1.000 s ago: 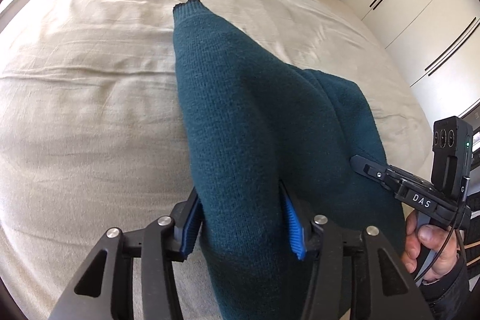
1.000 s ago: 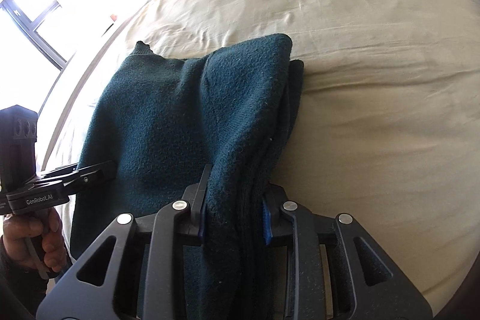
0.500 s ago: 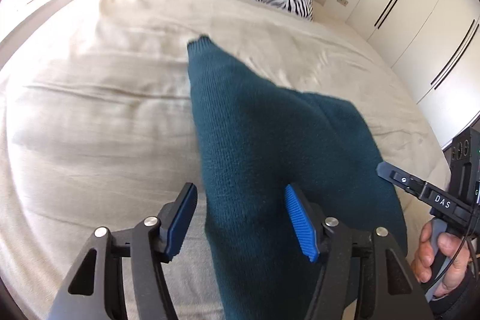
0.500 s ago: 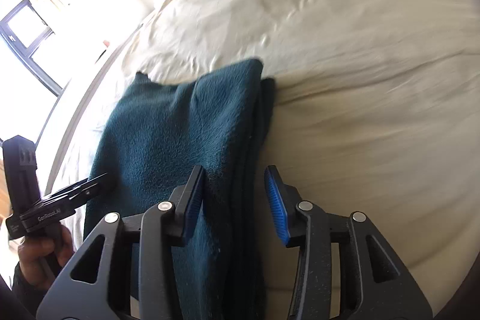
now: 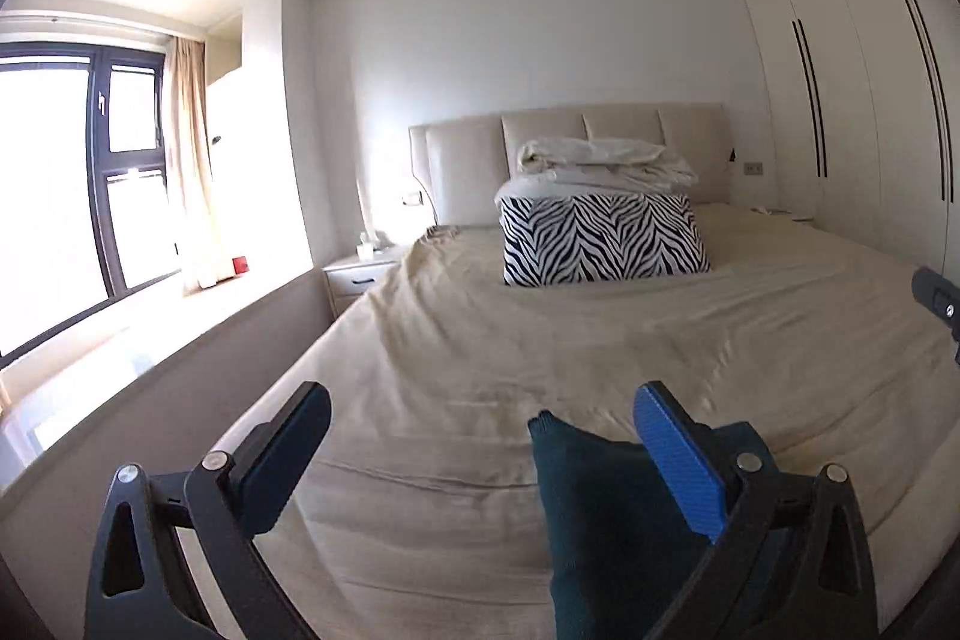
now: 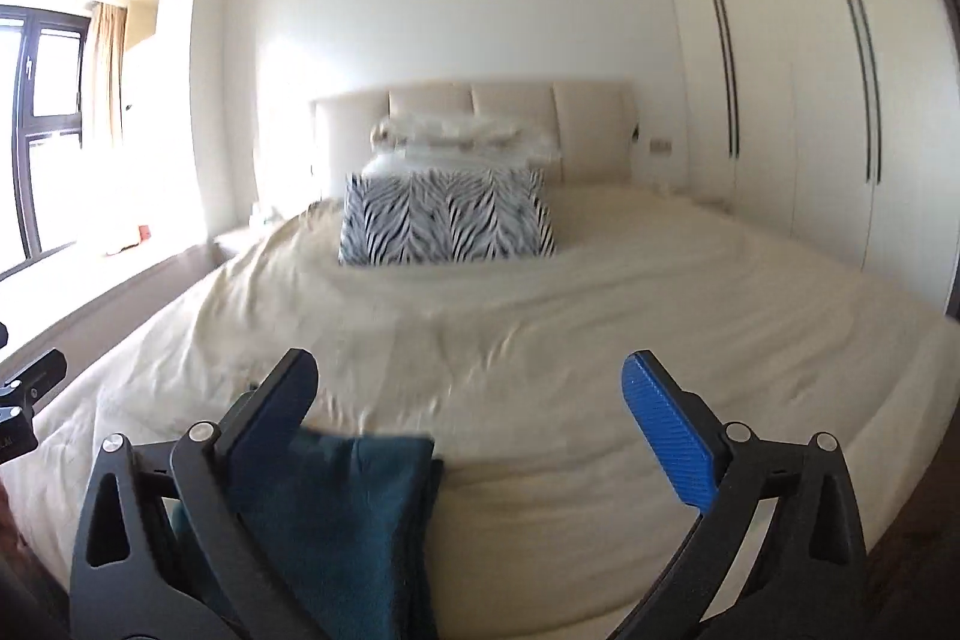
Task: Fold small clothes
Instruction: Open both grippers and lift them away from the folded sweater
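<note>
Lying folded on the beige-sheeted bed, the dark teal knitted garment was gripped by neither gripper; left gripper and right gripper jaws were spread apart. Loosely stacked layers could be disturbed if snagged.

- My left wrist camera looks from the foot of the bed toward the headboard, low over the sheet.
- My right wrist camera faces likewise (slightly blurred); both share the pillow and wardrobe.
</note>
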{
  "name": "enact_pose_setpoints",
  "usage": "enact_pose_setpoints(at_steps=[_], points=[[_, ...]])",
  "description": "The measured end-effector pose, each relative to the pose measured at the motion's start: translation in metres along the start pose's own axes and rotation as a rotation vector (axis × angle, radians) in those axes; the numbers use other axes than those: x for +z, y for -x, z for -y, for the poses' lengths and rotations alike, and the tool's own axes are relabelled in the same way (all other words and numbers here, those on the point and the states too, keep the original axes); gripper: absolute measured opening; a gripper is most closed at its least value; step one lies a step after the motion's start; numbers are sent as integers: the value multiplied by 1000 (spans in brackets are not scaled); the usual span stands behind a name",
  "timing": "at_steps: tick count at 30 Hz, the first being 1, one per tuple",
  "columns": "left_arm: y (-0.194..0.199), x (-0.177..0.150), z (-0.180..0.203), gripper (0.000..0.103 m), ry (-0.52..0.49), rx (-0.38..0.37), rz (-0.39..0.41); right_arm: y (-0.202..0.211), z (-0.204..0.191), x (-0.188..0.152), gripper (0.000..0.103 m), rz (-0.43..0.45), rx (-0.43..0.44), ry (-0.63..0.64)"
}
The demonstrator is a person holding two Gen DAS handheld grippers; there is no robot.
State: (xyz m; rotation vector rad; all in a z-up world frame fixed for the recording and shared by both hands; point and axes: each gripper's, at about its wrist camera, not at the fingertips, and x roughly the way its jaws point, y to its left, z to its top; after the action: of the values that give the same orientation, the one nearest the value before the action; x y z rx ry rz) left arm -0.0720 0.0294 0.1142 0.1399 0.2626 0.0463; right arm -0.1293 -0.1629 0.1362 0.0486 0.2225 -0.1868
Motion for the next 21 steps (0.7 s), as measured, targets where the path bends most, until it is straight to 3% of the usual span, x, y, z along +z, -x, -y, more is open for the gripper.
enact_pose_setpoints(at_steps=[3,7,11,17,21], points=[[4,14,-6,103,22,-1,-87,12,1,27,103,-7,86,-33],[-4,11,-9,103,65,-6,-171,18,2,36,103,-62,101,-93],[-26,-21,1,103,47,-4,-339,3,-5,15,103,-250,62,-34],[-42,-90,18,103,68,-66,-587,-32,-2,-54,103,-625,8,-106],[-47,-116,21,103,68,-69,-681,-41,-13,-91,103,-721,-14,-78]])
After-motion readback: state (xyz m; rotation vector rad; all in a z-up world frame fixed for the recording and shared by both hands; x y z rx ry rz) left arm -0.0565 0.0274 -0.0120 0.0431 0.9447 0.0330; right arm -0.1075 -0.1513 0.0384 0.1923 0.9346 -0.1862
